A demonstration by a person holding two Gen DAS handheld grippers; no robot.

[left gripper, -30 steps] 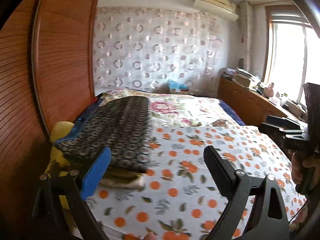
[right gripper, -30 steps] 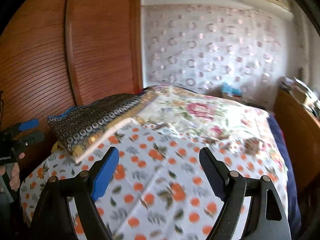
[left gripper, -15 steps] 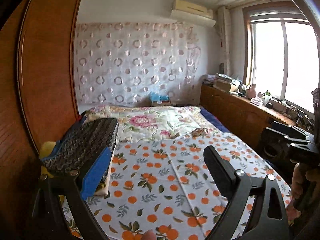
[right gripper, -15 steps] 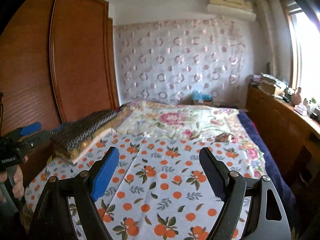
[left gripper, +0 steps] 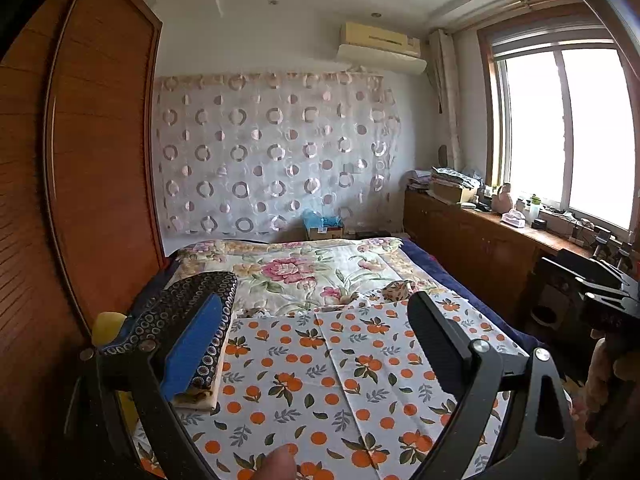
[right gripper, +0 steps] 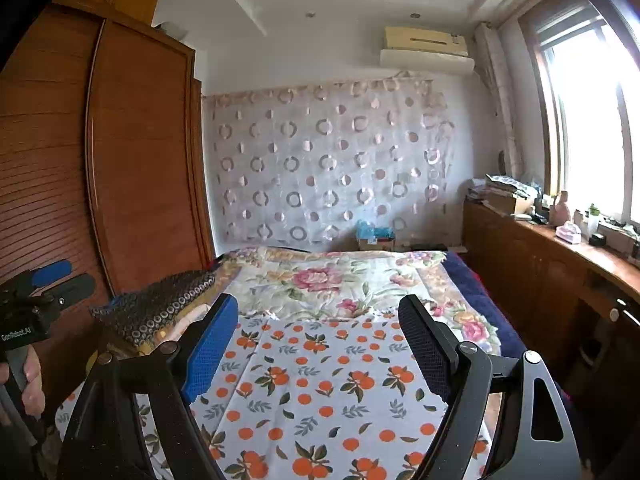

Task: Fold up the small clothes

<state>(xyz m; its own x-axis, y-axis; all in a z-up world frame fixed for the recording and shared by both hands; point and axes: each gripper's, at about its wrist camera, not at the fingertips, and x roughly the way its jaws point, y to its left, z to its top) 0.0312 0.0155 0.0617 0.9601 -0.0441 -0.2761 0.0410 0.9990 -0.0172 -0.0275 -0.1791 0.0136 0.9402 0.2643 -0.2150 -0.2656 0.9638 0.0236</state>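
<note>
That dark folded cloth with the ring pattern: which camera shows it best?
The right wrist view: the dark folded cloth sits unobstructed on its pile. In the left wrist view the cloth is partly hidden behind a blue finger pad.

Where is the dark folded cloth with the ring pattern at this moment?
In both wrist views the dark ring-patterned cloth lies on top of a pile at the bed's left edge, beside the wooden wardrobe.

Open bed ahead, the flat white orange-print cloth [left gripper: 320, 380] lies bare between both sets of spread fingers. On the left a folded stack topped by dark ring-patterned fabric [right gripper: 160, 308] blocks that edge, tight against the brown wooden wardrobe [right gripper: 132, 168].
</note>
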